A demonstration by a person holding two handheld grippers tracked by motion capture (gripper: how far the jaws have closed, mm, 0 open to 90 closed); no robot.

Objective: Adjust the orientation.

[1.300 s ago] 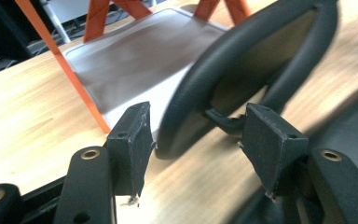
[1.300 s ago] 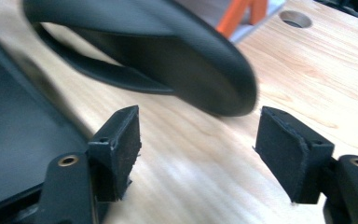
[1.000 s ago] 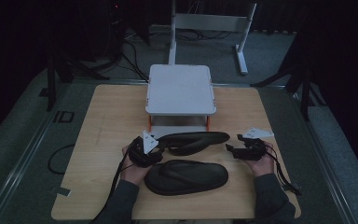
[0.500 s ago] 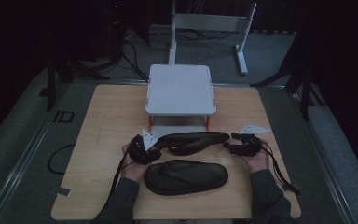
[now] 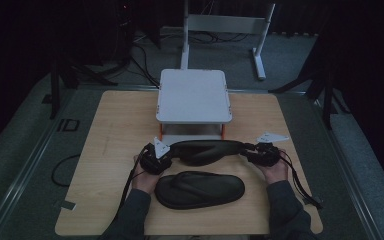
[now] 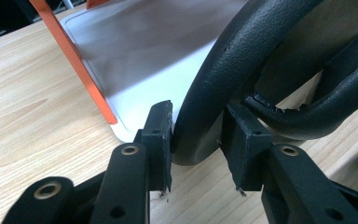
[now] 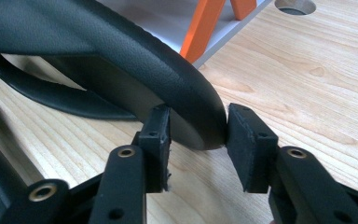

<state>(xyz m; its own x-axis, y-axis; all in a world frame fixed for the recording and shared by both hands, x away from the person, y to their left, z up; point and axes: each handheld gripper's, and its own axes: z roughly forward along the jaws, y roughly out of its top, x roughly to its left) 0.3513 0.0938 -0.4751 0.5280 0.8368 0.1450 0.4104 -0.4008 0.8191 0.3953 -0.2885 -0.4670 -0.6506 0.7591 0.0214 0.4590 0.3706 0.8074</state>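
High view: right gripper [image 5: 250, 151] has moved onto the far sandal [image 5: 205, 151], both grippers now clamping its ends; left gripper [image 5: 166, 159] stays.

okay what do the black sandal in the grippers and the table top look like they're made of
Black sandal: probably faux leather or rubbery synthetic, matte, with a fine pebbled grain on its edge. Table top: light wood or wood-look laminate, smooth, with visible grain lines and knots; which one can't be told.

"ID" on floor [image 5: 69, 124] beside table.
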